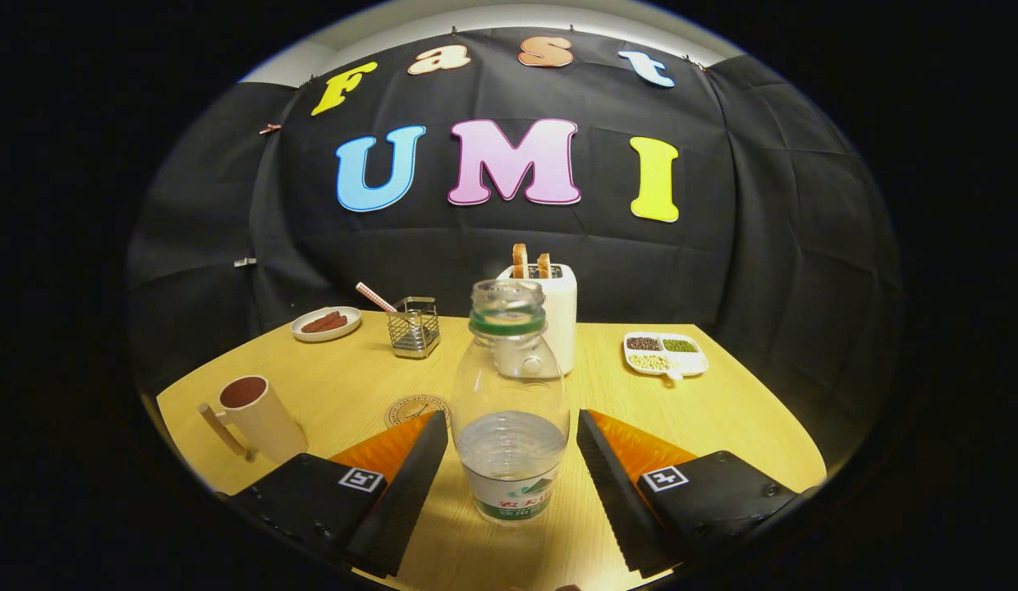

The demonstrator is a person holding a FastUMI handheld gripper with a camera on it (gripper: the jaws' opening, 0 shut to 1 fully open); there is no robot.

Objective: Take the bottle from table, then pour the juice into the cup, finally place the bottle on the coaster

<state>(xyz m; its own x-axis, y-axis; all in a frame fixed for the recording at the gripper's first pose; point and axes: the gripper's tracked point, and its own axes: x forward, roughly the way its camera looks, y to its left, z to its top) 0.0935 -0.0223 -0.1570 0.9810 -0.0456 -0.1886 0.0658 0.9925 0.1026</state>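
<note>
Jaws wide open, one finger either side of the bottle point(510, 410), neither pad quite touching from what can be made out, so nothing gripped. Gripper point(509, 431) sitting low over the table point(722, 410), bottle smack between the fingers. Standing upright, long axis straight up and down, open mouth pointing at the ceiling, no cap on, green ring round the neck. Clear plastic, liquid only filling the lower part, label wrapped round the bottom.

Just past the left finger, a round coaster point(412, 408) lying flat on the wood, partly hidden behind the fingertip. Further left, well apart from the bottle, a cream cup point(259, 419) with its handle sticking out toward the left, something dark brown inside.

Directly behind the bottle, a white toaster point(558, 316) with two slices poking out the top. Left of that, a wire holder point(414, 327) with a striped stick leaning in it, then a small plate point(326, 323) of brownish-red pieces. Off to the right at the back, a divided dish point(665, 354) with different grains or beans in each compartment.
</note>
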